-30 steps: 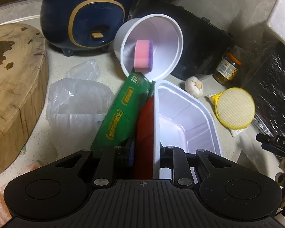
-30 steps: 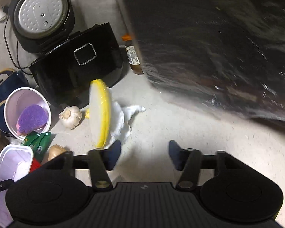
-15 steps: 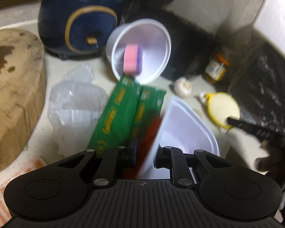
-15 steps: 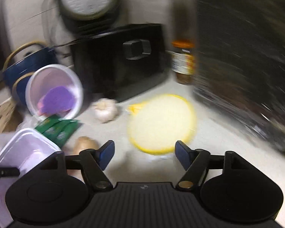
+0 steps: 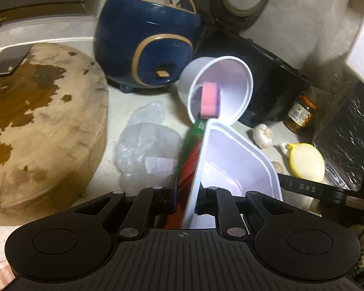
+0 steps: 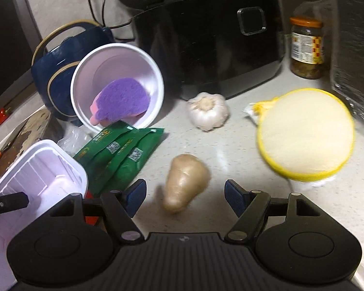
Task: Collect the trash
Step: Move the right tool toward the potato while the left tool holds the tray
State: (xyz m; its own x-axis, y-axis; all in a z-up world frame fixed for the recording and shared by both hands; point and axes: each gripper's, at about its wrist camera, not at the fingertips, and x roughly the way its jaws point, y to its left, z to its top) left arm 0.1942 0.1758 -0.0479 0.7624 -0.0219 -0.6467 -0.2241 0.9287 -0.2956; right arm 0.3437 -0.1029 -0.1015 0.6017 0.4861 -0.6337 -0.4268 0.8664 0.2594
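My left gripper [image 5: 185, 197] has just been closing, and it's clamped now on the rim of the white plastic tray [image 5: 240, 162], with the green snack packets [image 5: 190, 143] and something red pinched in alongside the wall. That's the collecting step: tray in hand, tilted, trash bunched against it. The round white tub [image 5: 220, 89] with the pink-and-purple sponge [image 5: 210, 99] lies tipped on its side just beyond, against the navy rice cooker [image 5: 148, 48].

My right gripper [image 6: 183, 197] is spread wide and empty, nothing between the pads; the jaws have just eased in a touch. A pale ginger piece [image 6: 184, 181] sits on the counter right ahead of them, garlic bulb [image 6: 207, 111] farther back, yellow-rimmed scrubber [image 6: 305, 133] off to the right.

Next, I reckon: right hand picks a piece of real trash, closes on it, and carries it left into the tray.
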